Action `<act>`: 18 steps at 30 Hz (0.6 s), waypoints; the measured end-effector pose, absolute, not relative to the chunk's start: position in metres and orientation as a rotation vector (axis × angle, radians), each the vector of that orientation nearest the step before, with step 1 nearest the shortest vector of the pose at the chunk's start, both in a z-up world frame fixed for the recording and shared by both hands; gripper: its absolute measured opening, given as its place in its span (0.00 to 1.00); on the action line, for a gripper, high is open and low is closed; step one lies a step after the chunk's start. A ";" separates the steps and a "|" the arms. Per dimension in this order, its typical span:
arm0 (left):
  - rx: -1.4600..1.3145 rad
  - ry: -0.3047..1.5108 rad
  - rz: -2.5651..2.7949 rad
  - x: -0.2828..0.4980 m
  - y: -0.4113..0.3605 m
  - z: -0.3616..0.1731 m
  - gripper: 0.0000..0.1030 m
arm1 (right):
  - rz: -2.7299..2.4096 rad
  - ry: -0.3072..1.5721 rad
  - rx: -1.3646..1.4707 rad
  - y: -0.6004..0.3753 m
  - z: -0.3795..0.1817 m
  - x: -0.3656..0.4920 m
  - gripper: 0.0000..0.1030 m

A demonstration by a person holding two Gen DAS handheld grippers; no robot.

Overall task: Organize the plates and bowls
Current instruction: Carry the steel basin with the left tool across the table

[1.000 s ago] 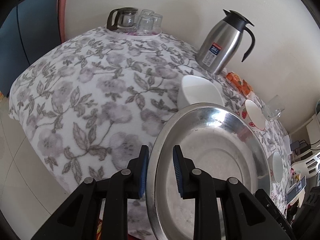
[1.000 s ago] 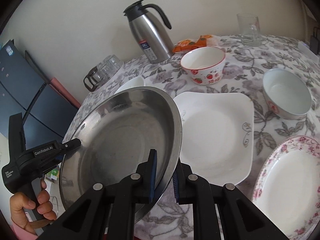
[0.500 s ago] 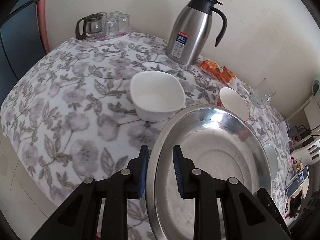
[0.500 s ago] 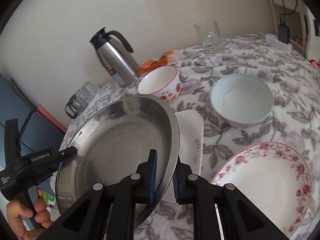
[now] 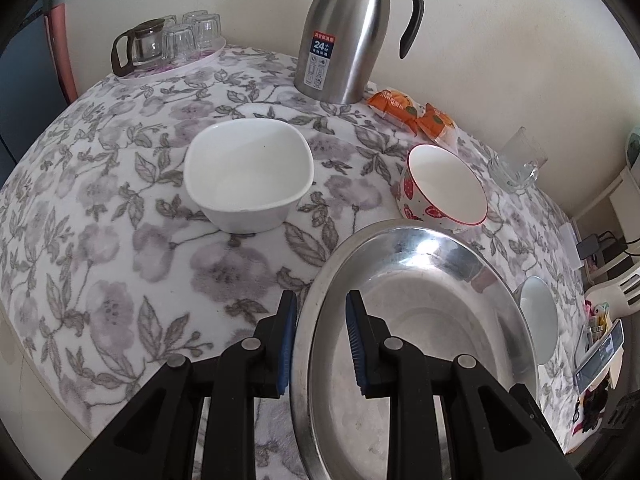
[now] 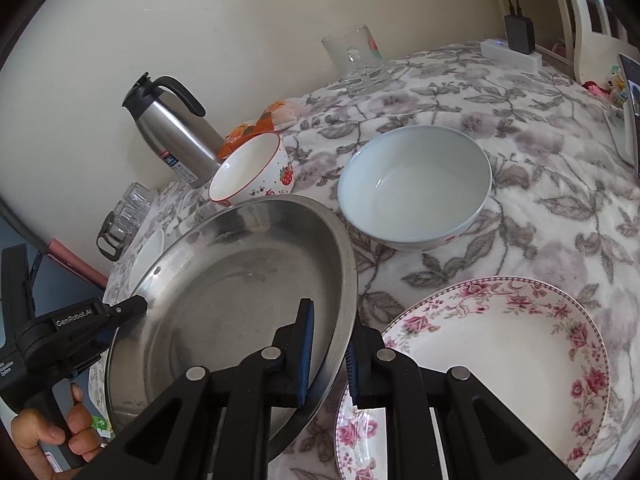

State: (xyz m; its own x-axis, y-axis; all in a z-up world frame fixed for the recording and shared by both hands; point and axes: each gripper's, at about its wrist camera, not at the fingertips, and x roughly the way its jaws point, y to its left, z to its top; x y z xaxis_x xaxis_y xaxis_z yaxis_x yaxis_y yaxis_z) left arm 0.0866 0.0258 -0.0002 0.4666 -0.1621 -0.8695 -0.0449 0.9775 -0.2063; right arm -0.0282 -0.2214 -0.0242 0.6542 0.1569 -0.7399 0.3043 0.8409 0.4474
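A big round steel plate (image 5: 420, 320) hangs tilted above the flowered tablecloth, gripped at opposite rims. My left gripper (image 5: 320, 340) is shut on its near-left rim; in the right wrist view the same gripper (image 6: 120, 310) pinches the far rim. My right gripper (image 6: 328, 352) is shut on the steel plate (image 6: 232, 288) at its right edge. A white square bowl (image 5: 248, 172) and a strawberry bowl (image 5: 444, 184) stand beyond it. To the right are a pale blue bowl (image 6: 416, 184) and a rose-patterned plate (image 6: 492, 360).
A steel thermos jug (image 5: 348, 32), orange snack packets (image 5: 412, 114) and a glass mug (image 5: 516, 160) line the wall. A tray with glasses and a glass pot (image 5: 168, 44) sits at the far left corner. A power strip (image 6: 512, 54) lies far right. A hand (image 6: 48, 436) holds the left gripper.
Both grippers have carried the steel plate rightward across the table. The white square plate, visible beside it before, is now hidden beneath it, and the rose plate has come closer.
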 end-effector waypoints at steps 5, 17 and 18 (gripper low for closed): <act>-0.231 1.074 -0.090 0.092 0.026 -0.005 0.25 | -0.094 0.878 0.583 -0.220 -0.029 -0.025 0.15; -0.296 1.086 -0.085 0.100 0.035 -0.027 0.25 | -0.116 0.924 0.480 -0.208 -0.037 -0.016 0.16; -0.300 1.087 -0.083 0.101 0.035 -0.030 0.25 | -0.117 0.927 0.468 -0.207 -0.037 -0.015 0.16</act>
